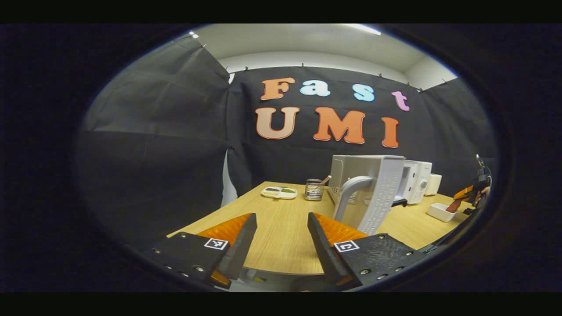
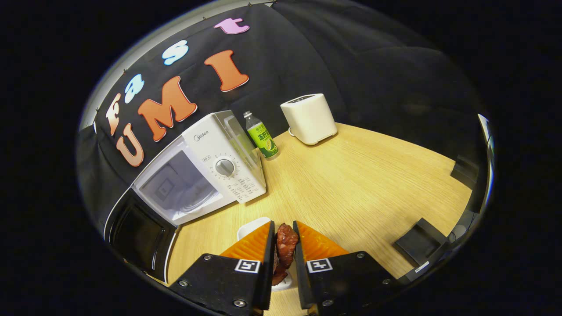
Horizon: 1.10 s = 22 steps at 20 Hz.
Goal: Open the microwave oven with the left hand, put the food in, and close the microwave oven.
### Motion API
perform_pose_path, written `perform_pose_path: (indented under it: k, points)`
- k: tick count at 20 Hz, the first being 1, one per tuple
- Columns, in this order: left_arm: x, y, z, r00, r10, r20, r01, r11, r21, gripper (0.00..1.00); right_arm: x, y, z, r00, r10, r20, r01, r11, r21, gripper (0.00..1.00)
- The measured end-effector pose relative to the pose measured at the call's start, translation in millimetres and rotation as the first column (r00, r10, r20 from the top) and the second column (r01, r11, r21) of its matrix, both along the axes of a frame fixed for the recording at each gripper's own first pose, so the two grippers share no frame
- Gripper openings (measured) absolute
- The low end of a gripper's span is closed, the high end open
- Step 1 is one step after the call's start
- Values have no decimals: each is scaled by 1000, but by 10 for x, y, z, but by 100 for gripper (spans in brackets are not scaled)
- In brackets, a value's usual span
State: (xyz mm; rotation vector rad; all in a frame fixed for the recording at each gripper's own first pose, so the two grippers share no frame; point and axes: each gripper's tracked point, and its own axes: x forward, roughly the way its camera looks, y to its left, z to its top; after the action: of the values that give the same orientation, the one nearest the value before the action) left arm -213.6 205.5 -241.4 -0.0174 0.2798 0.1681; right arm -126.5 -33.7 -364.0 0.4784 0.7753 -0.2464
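Observation:
The white microwave (image 2: 219,162) stands on the wooden table with its door (image 2: 140,232) swung wide open, so the cavity (image 2: 180,186) shows. My right gripper (image 2: 284,226) is shut on a brown-red piece of food (image 2: 286,241), held above a white dish (image 2: 251,228) in front of the microwave. In the left gripper view the door (image 1: 382,193) is edge-on with its curved handle (image 1: 351,188) facing me. My left gripper (image 1: 282,219) is open and holds nothing, a short way back from the handle. Far right, the right gripper (image 1: 460,197) holds the food (image 1: 453,205) over the dish (image 1: 441,212).
A green-labelled bottle (image 2: 263,138) and a white appliance (image 2: 309,118) stand right of the microwave. A divided tray (image 1: 279,192) and a glass with sticks (image 1: 314,189) sit at the table's back left. Black blocks (image 2: 419,243) lie near the table's right edge.

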Motion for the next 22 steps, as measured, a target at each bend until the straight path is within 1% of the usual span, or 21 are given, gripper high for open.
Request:
perform_pose_path:
  k: [1, 3, 5, 7, 10, 12, 15, 17, 18, 20, 22]
  points:
    - [20, -3, 4, 1000, -1, 2, 1, 1000, 3, 71, 22, 56, 40, 1000, 15, 12, -15, 1000, -5, 20]
    - [63, -17, -19, 1000, -6, 0, 6, 1000, 3, 71, 35, 103, 107, 999, 50, 20, -49, 997, -67, 17]
    - [113, -19, -75, 1000, -11, -14, 10, 1000, -2, 72, 101, 179, 285, 995, 86, 52, -79, 989, -125, 16]
    - [167, 2, -106, 1000, -5, -24, 4, 1000, -7, 72, 192, 301, 490, 988, 124, 92, -109, 982, -154, 16]
    - [231, 58, -130, 999, 12, -39, -11, 1000, 18, 72, 403, 450, 733, 977, 159, 141, -127, 969, -210, 16]
    - [291, 82, -100, 999, 13, -42, -11, 999, 47, 78, 594, 595, 887, 966, 178, 185, -131, 962, -240, 16]
    - [318, 83, -34, 999, 9, -38, -6, 997, 81, 78, 885, 927, 1085, 944, 213, 254, -150, 958, -243, 16]
    - [343, 130, 23, 999, 21, -29, -18, 994, 109, 87, 1068, 1209, 1149, 928, 234, 290, -171, 959, -226, 16]
    - [349, 129, 56, 999, 24, -22, -21, 993, 119, 90, 1156, 1342, 1189, 919, 242, 311, -180, 960, -216, 16]
    - [345, 145, 100, 1000, 25, -9, -24, 990, 138, 90, 1332, 1614, 1265, 899, 255, 356, -194, 961, -198, 16]
    - [326, 170, 99, 1000, 26, -10, -24, 988, 150, 90, 1521, 1811, 1349, 876, 247, 414, -184, 965, -188, 16]
